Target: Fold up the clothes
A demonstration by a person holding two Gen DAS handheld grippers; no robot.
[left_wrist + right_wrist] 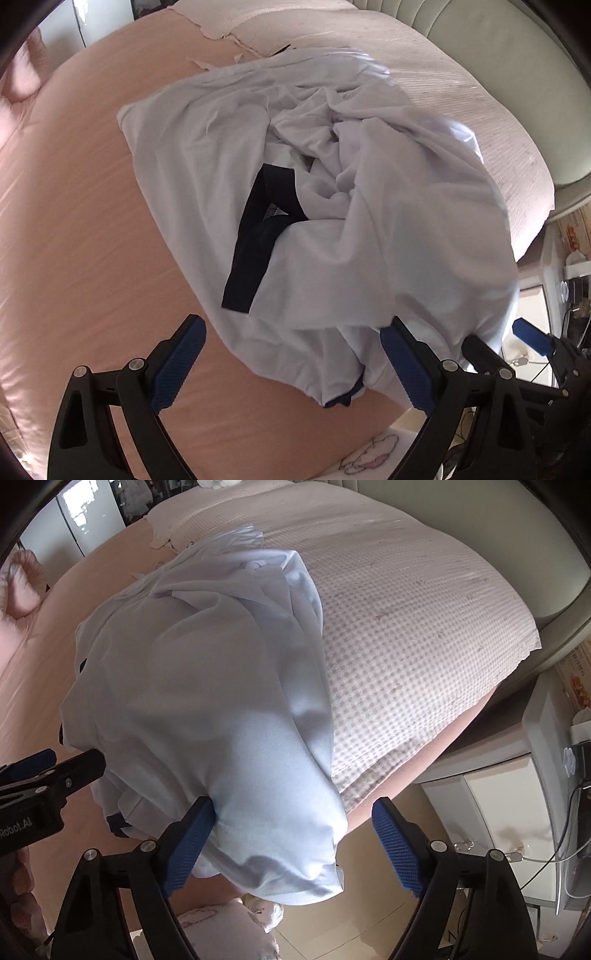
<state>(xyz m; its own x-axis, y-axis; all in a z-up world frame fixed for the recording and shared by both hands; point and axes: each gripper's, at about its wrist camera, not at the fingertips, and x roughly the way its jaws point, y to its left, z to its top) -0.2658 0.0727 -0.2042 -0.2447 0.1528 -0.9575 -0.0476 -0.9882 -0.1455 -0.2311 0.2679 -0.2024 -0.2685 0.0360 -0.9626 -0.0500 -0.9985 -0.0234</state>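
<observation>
Shirt (332, 206), one only, white with a dark collar (258, 236), lies crumpled on the pink bed (74, 240) beside one checked pillow (406, 646); two grippers, left gripper (291, 363) and right gripper (291, 842), both spread wide, grasping nothing; cloth drapes between the right fingers.

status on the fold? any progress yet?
Nothing folded yet: the white shirt lies crumpled on the pink bed sheet, dark collar exposed. In hand: both grippers sit at its near edge, left gripper and right gripper, jaws wide open, cloth between them but not clamped. Left: grasp, spread flat, fold.
</observation>
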